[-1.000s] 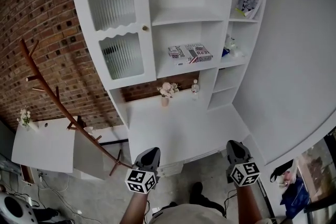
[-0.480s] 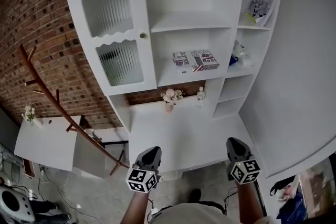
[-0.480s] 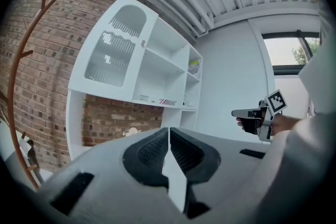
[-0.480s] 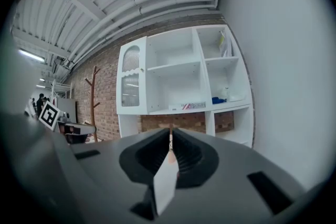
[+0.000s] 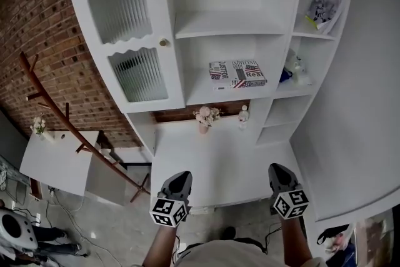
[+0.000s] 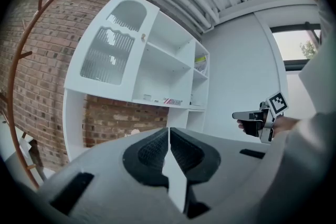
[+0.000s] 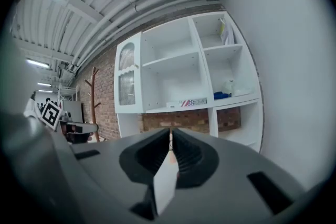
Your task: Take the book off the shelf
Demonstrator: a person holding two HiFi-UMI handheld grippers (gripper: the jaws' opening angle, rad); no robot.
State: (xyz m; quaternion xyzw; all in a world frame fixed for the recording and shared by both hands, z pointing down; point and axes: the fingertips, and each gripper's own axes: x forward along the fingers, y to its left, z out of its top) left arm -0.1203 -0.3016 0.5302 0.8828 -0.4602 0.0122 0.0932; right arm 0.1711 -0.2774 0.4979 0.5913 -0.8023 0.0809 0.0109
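White shelf unit (image 5: pixel 230 24) on brick wall (image 5: pixel 37 22), flag-printed book (image 5: pixel 237 73) flat inside, lettering unreadable; left tool (image 5: pixel 181 178), right tool (image 5: pixel 279 170) closed, empty.

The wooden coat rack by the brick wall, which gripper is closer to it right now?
Left. The left gripper hovers at the desk's front edge on the coat rack's side. The right gripper is further across, beyond the left one.

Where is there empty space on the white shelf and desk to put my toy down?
The desk top is bare in front of the flower vase and the small white item. The upper shelf, above the book, is empty too. The right cubby with the blue thing is crowded.
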